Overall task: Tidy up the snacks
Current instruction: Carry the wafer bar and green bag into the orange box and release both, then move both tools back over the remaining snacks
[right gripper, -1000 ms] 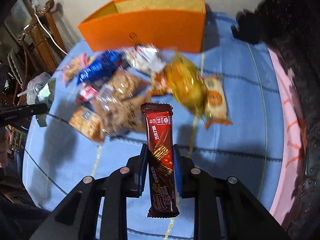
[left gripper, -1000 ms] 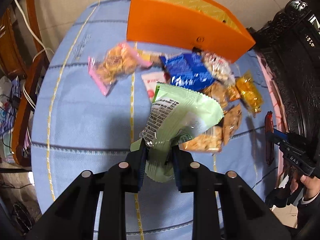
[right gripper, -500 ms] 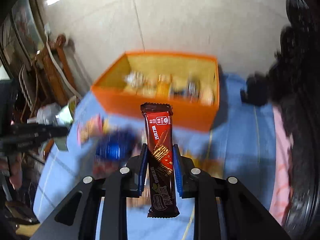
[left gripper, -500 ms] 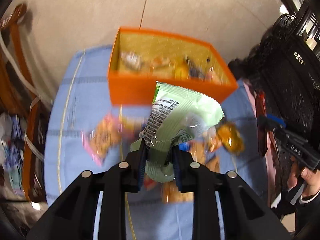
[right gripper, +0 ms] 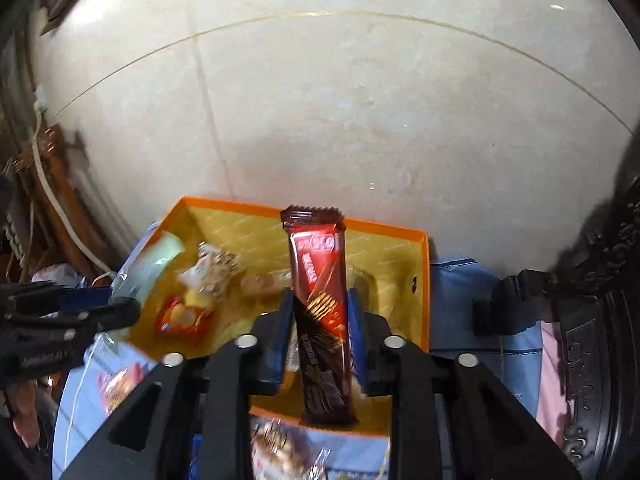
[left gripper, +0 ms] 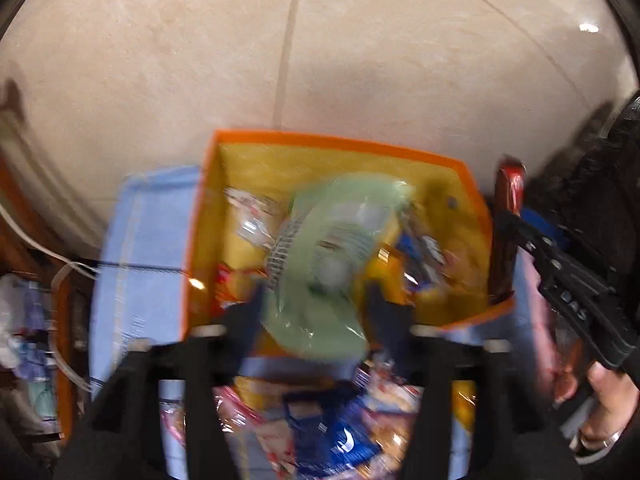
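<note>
Both wrist views steeply down, sharing orange box (left gripper: 472, 172).

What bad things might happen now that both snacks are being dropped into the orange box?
1. The red wafer bar stands upright between the just-opened right gripper near the orange box's front wall; it might tip out onto the blue cloth.
2. The green packet, loose between the left gripper's just-opened jaws, is wide and light; it may catch the front edge.
3. Both grippers are close over one box and might bump.
</note>
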Tool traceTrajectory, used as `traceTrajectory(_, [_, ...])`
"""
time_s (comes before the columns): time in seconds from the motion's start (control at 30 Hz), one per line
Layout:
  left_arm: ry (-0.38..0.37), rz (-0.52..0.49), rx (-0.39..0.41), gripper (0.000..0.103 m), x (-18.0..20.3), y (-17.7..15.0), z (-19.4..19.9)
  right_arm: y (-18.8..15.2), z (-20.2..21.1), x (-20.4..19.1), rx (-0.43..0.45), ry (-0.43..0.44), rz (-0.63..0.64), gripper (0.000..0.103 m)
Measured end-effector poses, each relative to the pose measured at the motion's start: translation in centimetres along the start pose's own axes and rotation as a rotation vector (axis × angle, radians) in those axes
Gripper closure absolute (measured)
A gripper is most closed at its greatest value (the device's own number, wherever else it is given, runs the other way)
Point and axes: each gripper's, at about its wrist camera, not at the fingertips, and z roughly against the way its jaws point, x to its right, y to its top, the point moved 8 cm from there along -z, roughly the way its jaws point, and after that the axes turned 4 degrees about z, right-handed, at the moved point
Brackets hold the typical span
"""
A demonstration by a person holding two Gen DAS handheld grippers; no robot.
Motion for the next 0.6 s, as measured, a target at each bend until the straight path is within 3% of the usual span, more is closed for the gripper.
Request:
traceTrajectory(0.03, [0.037, -0.004, 0.044, 0.005, -0.1, 0.4, 0.5, -0.1, -0.2, 0.8, 0.005, -0.028, -0.027, 0.042])
traceTrajectory(0.1, [0.022, -0.025, 0.098, 0.004, 0.2, 0.4, 1.5, -0.7, 0.6, 0.8, 0.034, -0.016, -0.052, 0.038])
traceTrajectory(0.2, [0.017, -0.037, 0.060, 0.004, 0.1, -0.8, 1.4, -2.7, 1.3, 1.3, 0.021, 0.004, -0.070, 0.034])
traceTrajectory(0.37, [0.023, -0.051, 0.025, 0.004, -0.5, -4.8, 1.8, -7.2, 3.3, 2.2, 0.009, 0.016, -0.108, 0.016])
traceTrajectory(0.6, [0.034, -0.058, -0.039, 0.004, -1.4, -12.0, 2.6, -16.2, 6.3, 3.3, -0.072, 0.023, -0.179, 0.010])
